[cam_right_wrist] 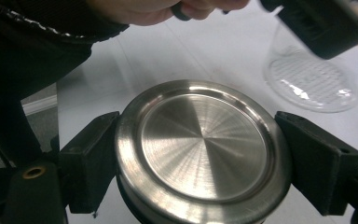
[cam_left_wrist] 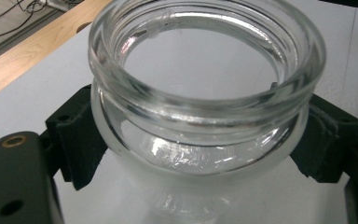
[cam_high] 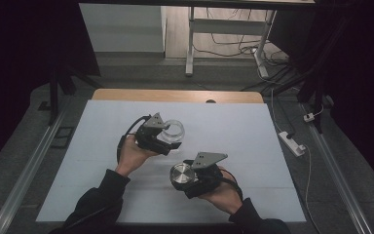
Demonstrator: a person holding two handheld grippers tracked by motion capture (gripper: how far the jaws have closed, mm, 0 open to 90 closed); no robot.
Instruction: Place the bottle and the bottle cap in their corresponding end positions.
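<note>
The left gripper (cam_high: pixel 168 141) pinches the jar (cam_left_wrist: pixel 200 93), its mouth seemingly tipped toward the table's far edge. The right gripper (cam_high: pixel 182 178) clamps the lid (cam_right_wrist: pixel 203 149), face up, nearer the front edge.

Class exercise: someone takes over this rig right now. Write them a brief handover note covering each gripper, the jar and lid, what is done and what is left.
Left gripper: shut on the glass jar, held at its body below the neck, mouth open, over the white table.
Right gripper: shut on the metal lid, gripped at its rim, apart from the jar.
Done: both pieces gripped.
Left: probably bring the lid onto the jar's mouth and close it.
</note>
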